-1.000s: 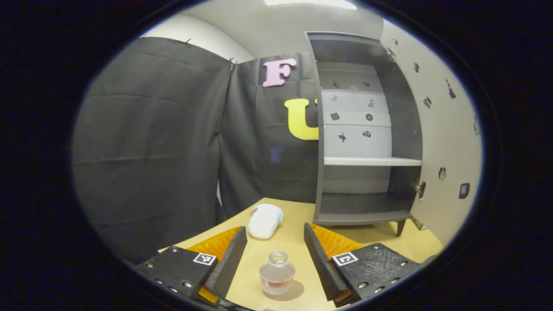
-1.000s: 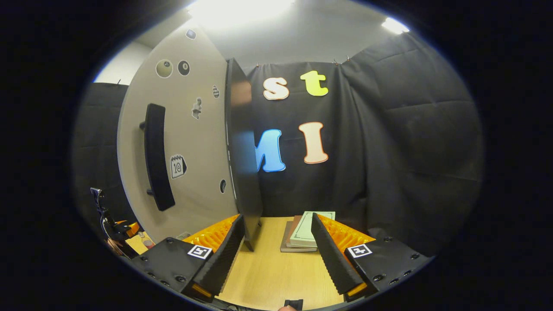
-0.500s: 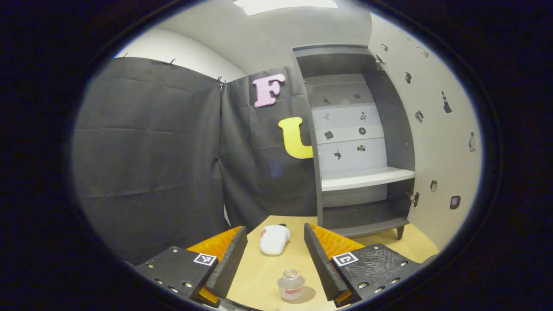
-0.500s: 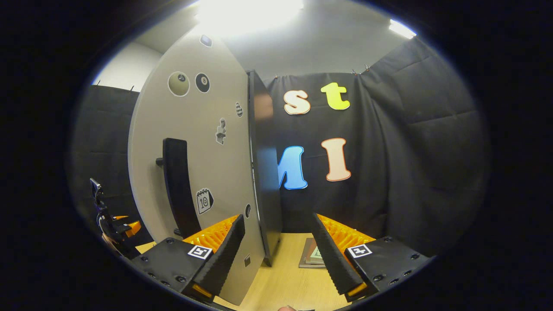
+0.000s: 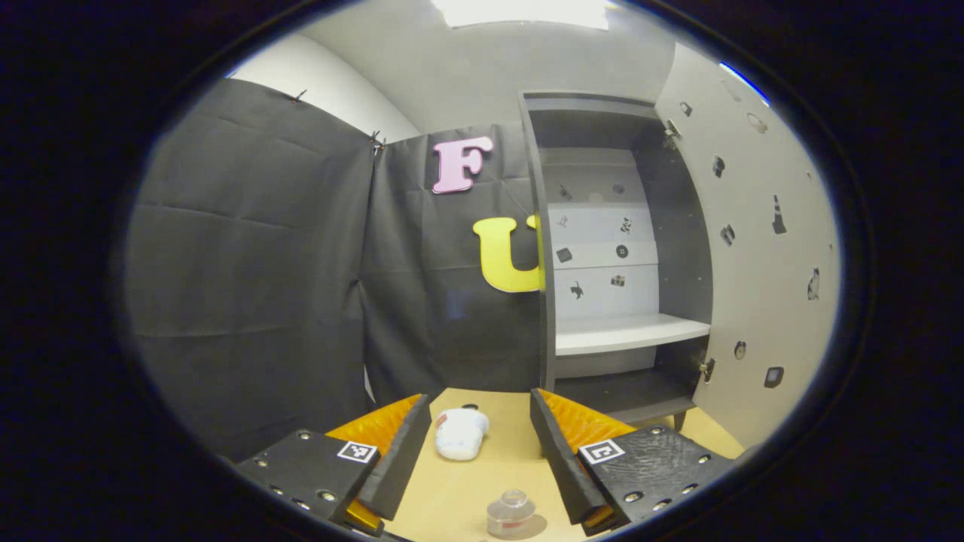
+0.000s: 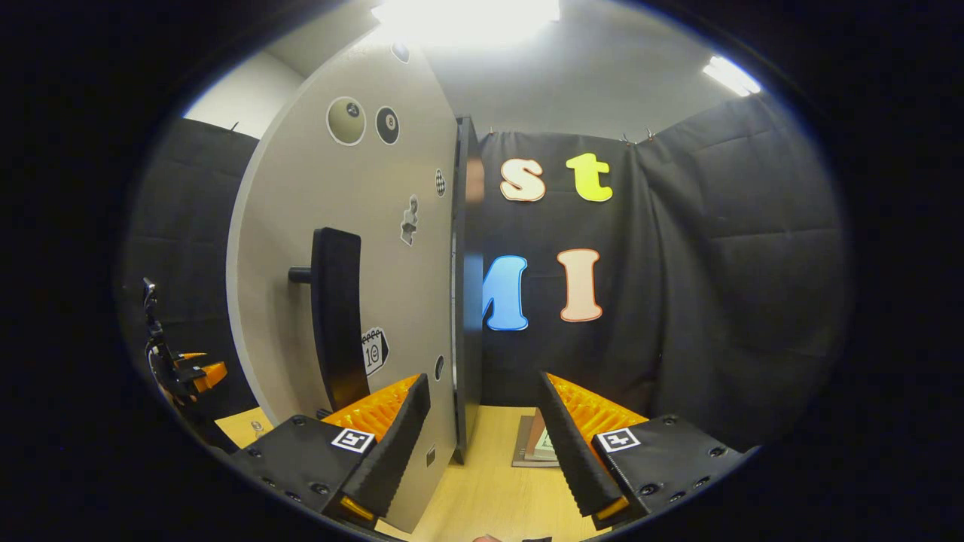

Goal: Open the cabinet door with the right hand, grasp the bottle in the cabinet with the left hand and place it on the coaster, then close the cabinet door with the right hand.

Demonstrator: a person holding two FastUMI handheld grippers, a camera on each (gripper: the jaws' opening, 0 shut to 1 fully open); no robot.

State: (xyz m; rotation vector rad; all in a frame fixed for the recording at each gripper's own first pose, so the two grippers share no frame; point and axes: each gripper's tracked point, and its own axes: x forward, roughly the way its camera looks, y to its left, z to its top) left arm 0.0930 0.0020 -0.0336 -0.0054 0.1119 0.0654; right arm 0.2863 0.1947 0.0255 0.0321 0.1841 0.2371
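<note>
Bottle: we see the bottle standing upright on the wooden table, near the camera, between the fingers of the left gripper but untouched by either. We cannot make out a coaster under it, so we cannot say whether it stands on one.

Bottle handling: it looks small, squat and clear, glass or hard plastic, so we judge it light, stiff and somewhat slippery, and breakable if knocked over. If it must be moved again, we would grip across the round body below the neck, not on the narrow top.

Left gripper: its fingers are spread wide with nothing between them but air and the bottle at a distance; it grasps nothing.

Right gripper: the right gripper is also spread wide and holds nothing. The near edge of the cabinet door stands between its fingers without touching either that we can see.

Cabinet: the cabinet stands open at the far right of the table, its shelf bare.

Door handling: the door is a stiff, flat panel on hinges, so we expect it to swing lightly. The dark bar handle on its outer face, left of the right gripper, is the sure place to hold; a push on the panel would also serve.

Other things: a white soft lump lies far of the bottle; books lie right of the door.
</note>
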